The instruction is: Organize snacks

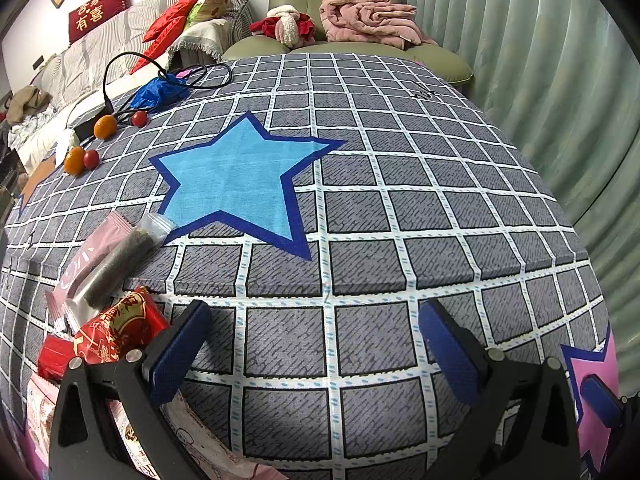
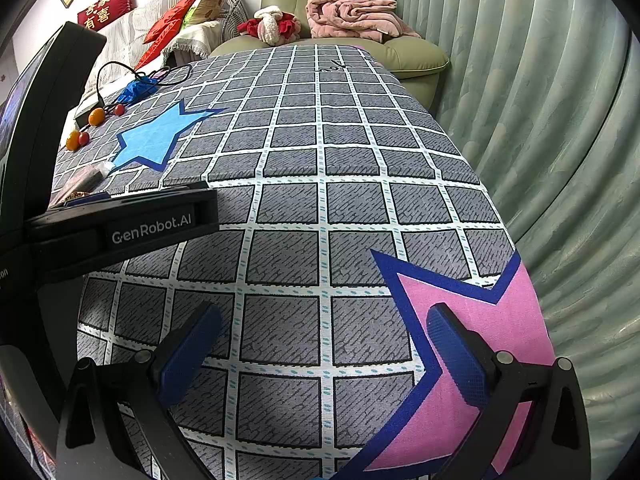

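Snack packets lie at the table's near left in the left wrist view: a pink wrapper (image 1: 86,256), a clear packet of dark filling (image 1: 120,258), a red packet (image 1: 116,330) and a pale printed packet (image 1: 192,440) under my left finger. My left gripper (image 1: 316,328) is open and empty above the checked cloth, right of the packets. My right gripper (image 2: 324,334) is open and empty over the cloth beside the pink star (image 2: 472,344). The left gripper's black body (image 2: 120,228) shows at the left of the right wrist view, hiding most of the packets there.
Two oranges (image 1: 105,126) (image 1: 74,160) and two small red fruits (image 1: 140,118) lie at the far left with a blue bag (image 1: 158,92) and a black cable (image 1: 160,68). A green armchair (image 1: 332,0) stands behind the table, curtains (image 1: 540,80) at the right.
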The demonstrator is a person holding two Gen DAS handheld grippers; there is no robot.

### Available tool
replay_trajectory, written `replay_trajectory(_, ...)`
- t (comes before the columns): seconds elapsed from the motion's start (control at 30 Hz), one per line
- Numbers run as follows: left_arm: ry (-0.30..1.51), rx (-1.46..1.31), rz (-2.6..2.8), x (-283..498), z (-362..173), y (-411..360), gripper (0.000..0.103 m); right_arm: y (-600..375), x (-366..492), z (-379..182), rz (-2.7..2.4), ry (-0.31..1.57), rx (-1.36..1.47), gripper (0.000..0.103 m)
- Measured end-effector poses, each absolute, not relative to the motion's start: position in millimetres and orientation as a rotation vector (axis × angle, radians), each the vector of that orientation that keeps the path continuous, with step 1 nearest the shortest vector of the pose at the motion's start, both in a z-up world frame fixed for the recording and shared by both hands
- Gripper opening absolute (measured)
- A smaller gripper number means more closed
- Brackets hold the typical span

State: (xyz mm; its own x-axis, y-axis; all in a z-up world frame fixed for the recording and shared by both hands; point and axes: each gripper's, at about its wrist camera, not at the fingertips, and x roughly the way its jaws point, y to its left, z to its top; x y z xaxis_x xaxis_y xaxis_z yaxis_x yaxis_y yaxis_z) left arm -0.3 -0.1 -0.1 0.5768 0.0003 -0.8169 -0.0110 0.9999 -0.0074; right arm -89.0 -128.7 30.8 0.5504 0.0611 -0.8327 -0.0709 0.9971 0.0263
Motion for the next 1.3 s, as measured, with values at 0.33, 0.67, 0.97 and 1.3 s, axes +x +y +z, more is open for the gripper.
replay_trajectory(0.33, 0.956, -0.012, 0.007, -0.3, -0.2, -0.1, 0.103, -129.2, -88.4, 29.9, 0.078, 0.985, -0.011, 0.103)
replay_trajectory(0.67, 0.956, -0.012, 0.007, -0.4, -0.2, -0.1, 0.103, -128.8, -88.8, 30.5, 0.078, 0.985, -0.01, 0.103)
replay_trajectory(0.97, 0.956, -0.012, 0.007, -0.3, -0.1, -0.1, 0.103, -129.0, -88.6, 30.2, 0.078, 0.985, -0.01, 0.103)
replay_trajectory(1.3, 0.956, -0.012, 0.007, -0.4, -0.2, -0.1, 0.103, -128.1, -89.6, 31.8, 0.078, 0.985, -0.01, 0.103)
